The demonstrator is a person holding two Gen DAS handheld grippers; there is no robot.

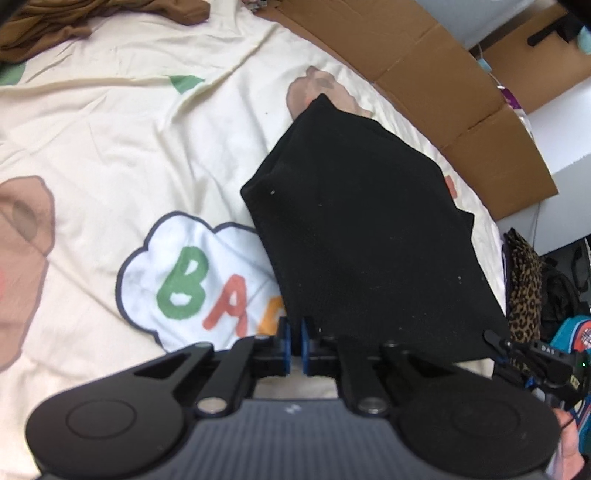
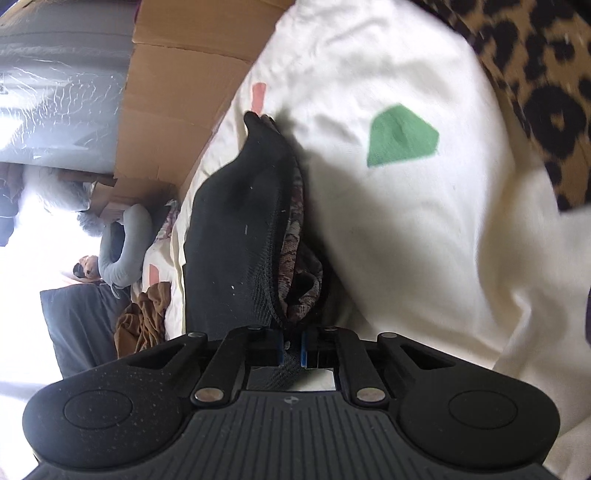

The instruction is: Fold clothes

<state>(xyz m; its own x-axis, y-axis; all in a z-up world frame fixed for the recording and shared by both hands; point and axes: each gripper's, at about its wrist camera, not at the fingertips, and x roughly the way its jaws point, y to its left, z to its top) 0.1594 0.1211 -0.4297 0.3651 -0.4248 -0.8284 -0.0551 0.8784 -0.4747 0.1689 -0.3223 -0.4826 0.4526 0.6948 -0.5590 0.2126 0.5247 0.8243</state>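
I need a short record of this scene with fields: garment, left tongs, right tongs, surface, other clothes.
garment: black garment, lifted at its near edge
left tongs: shut on one corner
right tongs: shut on the other corner
surface: cream printed bedsheet
other clothes: brown garment at far edge; leopard-print fabric at the side

We count one black garment (image 1: 369, 240), two grippers, the left gripper (image 1: 294, 345) and the right gripper (image 2: 293, 349), one cream printed bedsheet (image 1: 110, 147), one brown garment (image 1: 74, 22), one leopard-print cloth (image 2: 535, 74), and one flattened cardboard box (image 1: 443, 74).
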